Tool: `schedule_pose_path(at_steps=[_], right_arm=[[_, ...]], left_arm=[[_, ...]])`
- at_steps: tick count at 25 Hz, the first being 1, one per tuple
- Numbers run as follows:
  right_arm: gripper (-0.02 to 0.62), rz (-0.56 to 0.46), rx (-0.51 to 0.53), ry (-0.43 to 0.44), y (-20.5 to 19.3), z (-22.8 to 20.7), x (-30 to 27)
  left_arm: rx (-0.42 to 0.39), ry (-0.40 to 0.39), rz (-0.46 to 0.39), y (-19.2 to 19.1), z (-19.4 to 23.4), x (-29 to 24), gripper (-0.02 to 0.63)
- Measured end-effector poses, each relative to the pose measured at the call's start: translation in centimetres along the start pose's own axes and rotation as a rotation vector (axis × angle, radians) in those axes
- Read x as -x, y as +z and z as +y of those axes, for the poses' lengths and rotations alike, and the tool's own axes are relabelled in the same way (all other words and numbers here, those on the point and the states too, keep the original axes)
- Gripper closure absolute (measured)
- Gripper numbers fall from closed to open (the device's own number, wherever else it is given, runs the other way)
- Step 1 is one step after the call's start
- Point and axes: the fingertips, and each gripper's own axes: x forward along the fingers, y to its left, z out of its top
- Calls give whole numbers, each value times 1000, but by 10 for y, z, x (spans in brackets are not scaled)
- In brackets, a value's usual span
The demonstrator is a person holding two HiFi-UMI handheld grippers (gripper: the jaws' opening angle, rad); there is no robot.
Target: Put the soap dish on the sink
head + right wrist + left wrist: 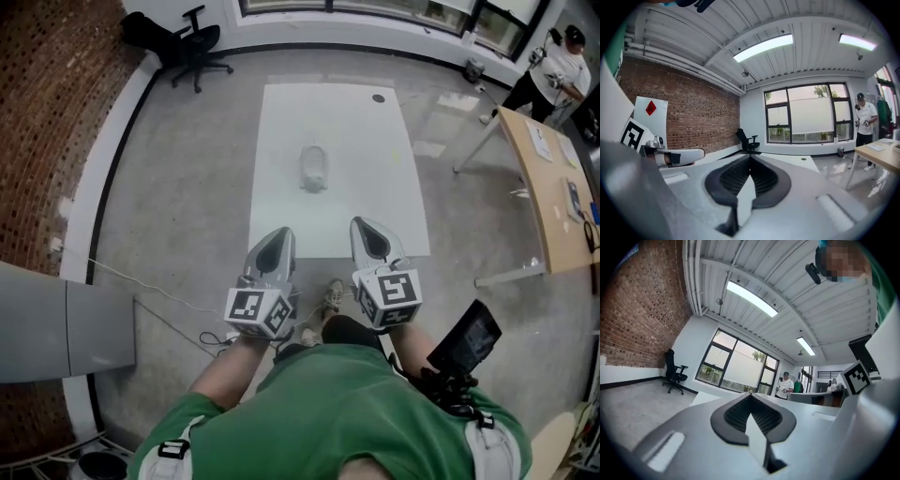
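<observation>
A small white rounded object [313, 169], possibly the soap dish, lies in the middle of a white table [281, 216] in the head view. No sink is recognisable. Both grippers are held close to my body, short of the table's near edge and well back from the object. My left gripper [278, 236] is shut and holds nothing. My right gripper [364, 227] is shut too and also holds nothing. In the left gripper view the left gripper [751, 394] points level across the room. In the right gripper view the right gripper [750, 157] shows its pads together.
A small dark hole [378, 97] sits at the table's far right corner. A black office chair [192, 47] stands far left and a wooden desk [553, 197] at the right, with a person [553, 70] beyond it. A grey cabinet [56, 319] and a floor cable [159, 300] are at my left.
</observation>
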Motion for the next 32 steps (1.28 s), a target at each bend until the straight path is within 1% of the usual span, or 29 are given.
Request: schedule_pose_path(at_steps=[7, 11, 16, 22, 25, 27, 32], right_arm=[[592, -21, 15, 20, 1, 0, 33], [592, -60, 2, 45, 11, -5, 56], [592, -65, -17, 70, 18, -18, 93], [592, -73, -56, 112, 6, -36, 134], [592, -78, -68, 128, 1, -39, 147], [592, -63, -68, 129, -4, -38, 154], [592, -67, -64, 132, -1, -31, 161]], left_arm=[[-25, -12, -13, 0, -33, 12, 600], [-42, 17, -14, 2, -57, 20, 600], [-49, 48, -4, -2, -95, 29, 600], [-46, 86, -9, -14, -134, 47, 600], [-51, 94, -32, -17, -144, 58, 600], [-48, 94, -40, -18, -148, 63, 600], [-41, 60, -54, -11, -155, 69, 600]])
